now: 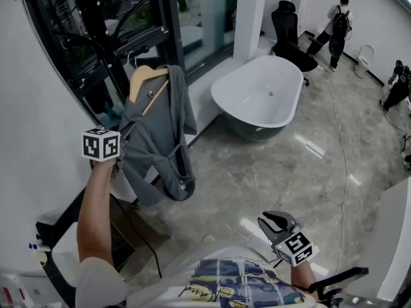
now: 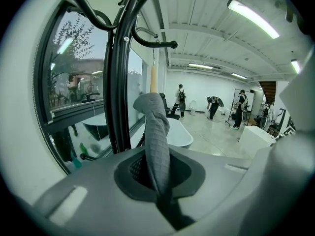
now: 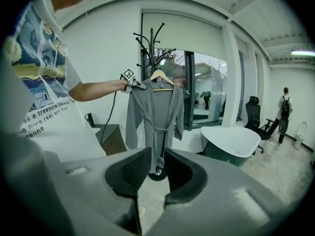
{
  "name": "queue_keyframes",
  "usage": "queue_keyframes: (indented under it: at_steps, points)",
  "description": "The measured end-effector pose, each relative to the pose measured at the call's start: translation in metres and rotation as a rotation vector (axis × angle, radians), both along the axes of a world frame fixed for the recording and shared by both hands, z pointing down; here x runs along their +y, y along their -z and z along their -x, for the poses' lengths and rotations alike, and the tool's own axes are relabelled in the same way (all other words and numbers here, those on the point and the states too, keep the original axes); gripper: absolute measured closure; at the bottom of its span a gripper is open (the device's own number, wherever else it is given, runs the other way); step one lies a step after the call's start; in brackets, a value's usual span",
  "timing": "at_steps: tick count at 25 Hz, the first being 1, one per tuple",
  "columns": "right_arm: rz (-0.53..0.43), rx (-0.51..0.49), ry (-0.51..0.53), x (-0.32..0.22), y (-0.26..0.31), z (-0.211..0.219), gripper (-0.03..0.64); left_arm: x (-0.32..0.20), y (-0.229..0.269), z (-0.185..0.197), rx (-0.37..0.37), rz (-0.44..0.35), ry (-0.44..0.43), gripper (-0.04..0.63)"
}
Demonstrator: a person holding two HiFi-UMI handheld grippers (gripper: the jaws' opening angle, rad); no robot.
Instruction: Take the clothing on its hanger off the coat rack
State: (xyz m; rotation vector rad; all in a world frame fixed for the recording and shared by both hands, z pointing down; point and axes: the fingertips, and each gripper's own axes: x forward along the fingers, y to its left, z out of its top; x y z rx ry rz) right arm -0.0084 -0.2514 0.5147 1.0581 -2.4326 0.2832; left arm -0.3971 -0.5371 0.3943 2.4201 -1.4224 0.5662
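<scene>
A grey robe (image 1: 154,140) hangs on a wooden hanger (image 1: 146,76), whose hook sits on the black coat rack (image 1: 96,31) by the window. My left gripper (image 1: 121,151) is raised to the robe's left shoulder and is shut on a fold of the grey fabric (image 2: 156,141), with the rack's pole (image 2: 118,73) just to its left. In the right gripper view the robe (image 3: 153,109) hangs full length on its hanger (image 3: 161,75). My right gripper (image 1: 275,223) is held low near my body, far from the robe; its jaws (image 3: 156,170) stand apart with nothing between them.
A white bathtub (image 1: 260,92) stands to the right of the rack, with a black office chair (image 1: 289,34) behind it. A dark low cabinet (image 1: 131,226) and a black cable (image 1: 144,239) lie below the robe. People stand at the far right (image 1: 336,27).
</scene>
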Motion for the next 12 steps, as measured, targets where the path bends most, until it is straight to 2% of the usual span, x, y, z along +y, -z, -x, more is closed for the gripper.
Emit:
queue_keyframes:
  at_steps: [7, 12]
  points:
    - [0.005, -0.016, -0.009, 0.004, 0.001, -0.001, 0.534, -0.013, 0.025, -0.01, -0.001, -0.031, -0.04, 0.588]
    - [-0.009, 0.011, -0.029, 0.016, 0.006, -0.023, 0.534, -0.009, 0.038, -0.032, -0.004, -0.047, -0.06, 0.588]
